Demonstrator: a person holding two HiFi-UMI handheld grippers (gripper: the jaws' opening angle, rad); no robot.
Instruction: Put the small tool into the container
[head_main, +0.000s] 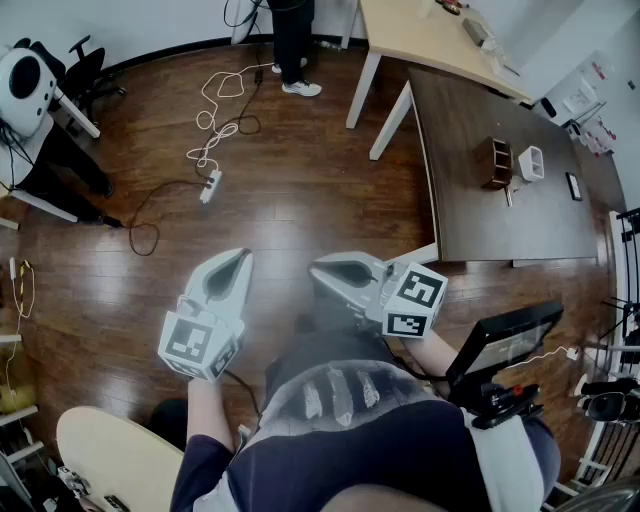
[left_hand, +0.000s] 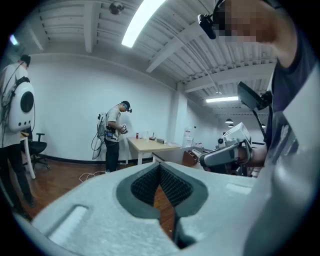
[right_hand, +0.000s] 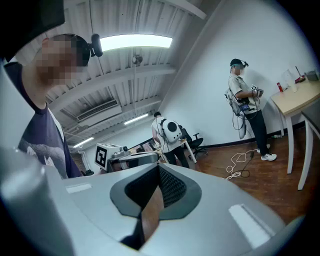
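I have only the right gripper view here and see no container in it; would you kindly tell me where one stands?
Observer: A brown wooden container stands on the dark table, at the right of the head view.
Operator: Thank you. Is anything beside it?
Observer: Yes, a small white container stands close by, just to its right in that view.
Operator: And is anything held on the left side?
Observer: No. The left gripper is shut, with nothing between its jaws.
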